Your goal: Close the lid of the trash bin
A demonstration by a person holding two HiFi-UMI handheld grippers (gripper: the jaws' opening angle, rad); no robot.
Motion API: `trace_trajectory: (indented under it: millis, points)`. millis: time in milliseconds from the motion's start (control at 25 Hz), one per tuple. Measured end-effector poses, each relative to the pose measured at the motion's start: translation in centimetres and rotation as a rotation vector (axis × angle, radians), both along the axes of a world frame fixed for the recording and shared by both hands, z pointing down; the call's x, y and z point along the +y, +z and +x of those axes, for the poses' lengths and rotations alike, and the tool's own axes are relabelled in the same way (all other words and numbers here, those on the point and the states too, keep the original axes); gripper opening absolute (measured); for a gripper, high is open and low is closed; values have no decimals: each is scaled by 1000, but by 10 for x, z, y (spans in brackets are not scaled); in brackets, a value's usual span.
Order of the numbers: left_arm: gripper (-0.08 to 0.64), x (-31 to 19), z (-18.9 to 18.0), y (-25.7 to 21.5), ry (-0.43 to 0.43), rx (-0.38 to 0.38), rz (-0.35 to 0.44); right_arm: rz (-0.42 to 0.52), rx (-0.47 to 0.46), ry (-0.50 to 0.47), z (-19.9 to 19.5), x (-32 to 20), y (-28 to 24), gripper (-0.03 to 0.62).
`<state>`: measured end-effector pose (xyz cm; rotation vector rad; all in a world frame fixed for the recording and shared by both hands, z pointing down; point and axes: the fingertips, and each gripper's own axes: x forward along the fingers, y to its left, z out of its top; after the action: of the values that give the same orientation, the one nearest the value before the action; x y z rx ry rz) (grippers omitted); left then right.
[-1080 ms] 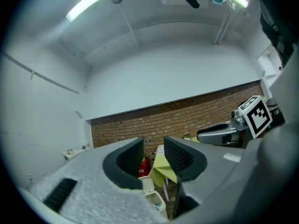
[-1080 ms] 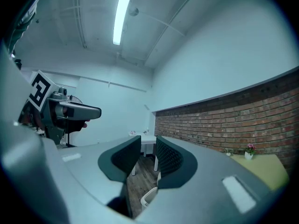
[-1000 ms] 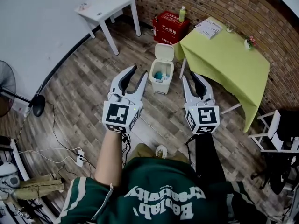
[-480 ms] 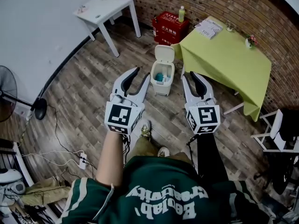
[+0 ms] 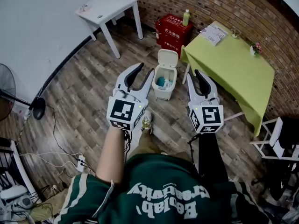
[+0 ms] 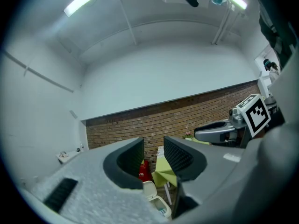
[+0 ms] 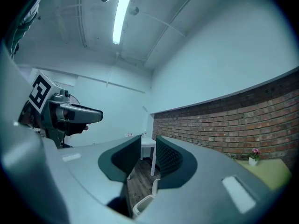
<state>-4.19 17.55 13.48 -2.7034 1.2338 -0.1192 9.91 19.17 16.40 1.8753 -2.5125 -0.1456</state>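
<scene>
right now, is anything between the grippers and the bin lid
Nothing visible: only floor lies between the left gripper, the right gripper and the bin, whose lid stands up at its far side.

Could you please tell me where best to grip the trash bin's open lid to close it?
Pinch the top edge of the lid, coming over the trash bin from the near side: it stands upright, hinged at the far rim, so it should swing down toward you.

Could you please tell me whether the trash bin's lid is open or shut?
Open: the lid stands raised behind the trash bin, and blue contents show inside its mouth.
</scene>
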Motion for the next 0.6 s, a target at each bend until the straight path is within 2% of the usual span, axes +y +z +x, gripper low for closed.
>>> trace_trajectory:
  millis: [360, 600]
  points:
    - [140, -73, -3, -2, 39, 36, 3, -4, 24, 42, 1, -65, 0, 114]
    - [140, -131, -11, 13, 53, 45, -35, -27, 9, 57, -4, -119, 11, 114]
